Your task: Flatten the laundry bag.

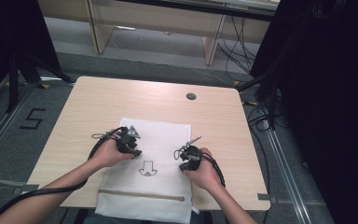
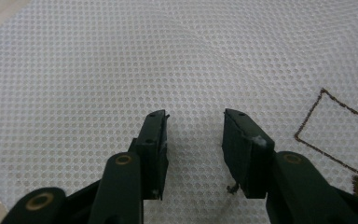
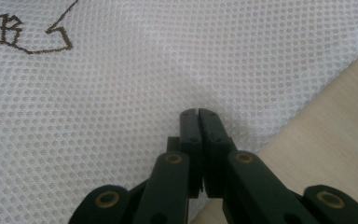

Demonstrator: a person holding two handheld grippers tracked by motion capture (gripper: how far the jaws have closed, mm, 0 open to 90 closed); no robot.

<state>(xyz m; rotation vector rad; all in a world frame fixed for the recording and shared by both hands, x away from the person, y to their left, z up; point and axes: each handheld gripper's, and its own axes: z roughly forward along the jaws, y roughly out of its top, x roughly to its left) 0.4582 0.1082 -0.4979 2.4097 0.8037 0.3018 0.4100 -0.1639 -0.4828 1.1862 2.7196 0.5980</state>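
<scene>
A white mesh bag (image 1: 161,133) lies flat on the wooden table (image 1: 98,98), its zipper (image 1: 142,195) near the front edge and a brown outline logo (image 1: 148,169) in its middle. My left gripper (image 1: 134,150) rests over the bag's left part. In the left gripper view it (image 2: 193,114) is open just above the mesh (image 2: 98,70), nothing between the jaws, the logo (image 2: 335,130) to its right. My right gripper (image 1: 185,161) sits at the bag's right side. In the right gripper view it (image 3: 198,112) is shut, tips touching the mesh (image 3: 121,93) near the bag's edge.
A round cable hole (image 1: 191,96) marks the table's far side. Bare wood (image 3: 317,140) lies just right of the bag's edge. Dark stands and cables (image 1: 265,107) crowd the floor to the right, and a wooden bench (image 1: 158,23) stands beyond the table.
</scene>
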